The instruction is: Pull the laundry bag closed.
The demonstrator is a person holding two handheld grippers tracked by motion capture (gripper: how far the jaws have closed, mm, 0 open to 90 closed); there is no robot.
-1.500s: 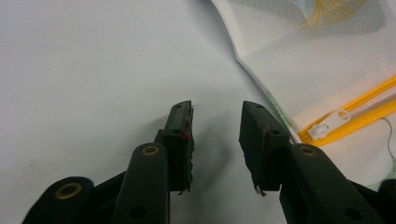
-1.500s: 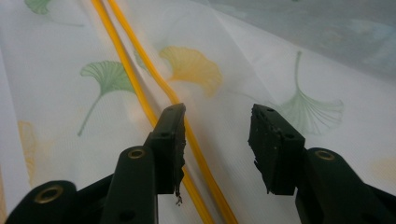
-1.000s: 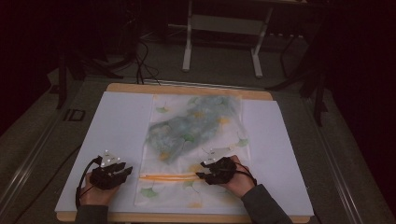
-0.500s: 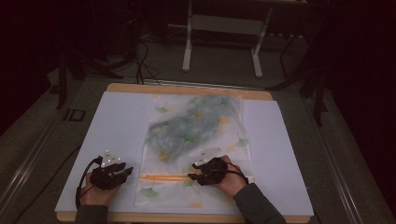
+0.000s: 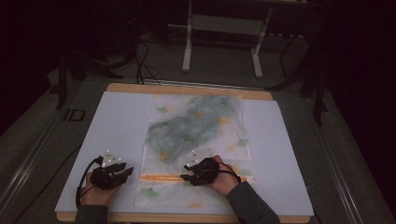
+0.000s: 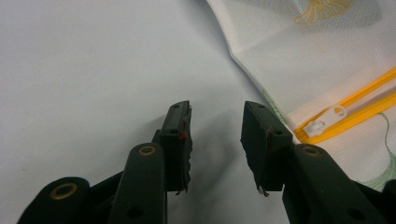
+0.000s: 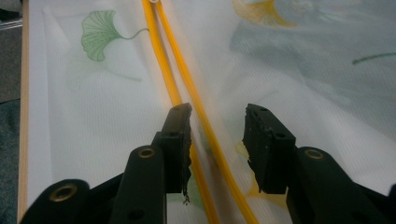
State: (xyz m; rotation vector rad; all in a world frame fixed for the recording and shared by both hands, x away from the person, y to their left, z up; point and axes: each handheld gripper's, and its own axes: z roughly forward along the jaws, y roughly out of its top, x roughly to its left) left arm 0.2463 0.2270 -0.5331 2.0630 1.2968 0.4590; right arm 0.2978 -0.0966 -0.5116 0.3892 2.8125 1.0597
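Note:
A white mesh bag (image 5: pixel 196 126) printed with green and orange leaves lies flat on the white mat, with greenish cloth inside. An orange zipper (image 5: pixel 161 178) runs across its near end. My left gripper (image 5: pixel 128 170) rests on the mat just off the bag's left edge. Its jaws (image 6: pixel 215 109) are open over bare mat, and the white zipper pull (image 6: pixel 322 122) lies to their right. My right gripper (image 5: pixel 183 177) points left along the zipper. Its jaws (image 7: pixel 217 112) have just been closing and still stand apart, with an orange zipper band (image 7: pixel 161 56) running between them.
The white mat (image 5: pixel 112 121) covers a wooden board (image 5: pixel 187 88) whose edge shows at the back and front. Grey floor, cables and a metal stand's legs (image 5: pixel 222 46) lie beyond the table. Bare mat flanks the bag on both sides.
My right gripper has slid left along the zipper, closer to the left gripper. The left gripper and the bag have stayed where they were.

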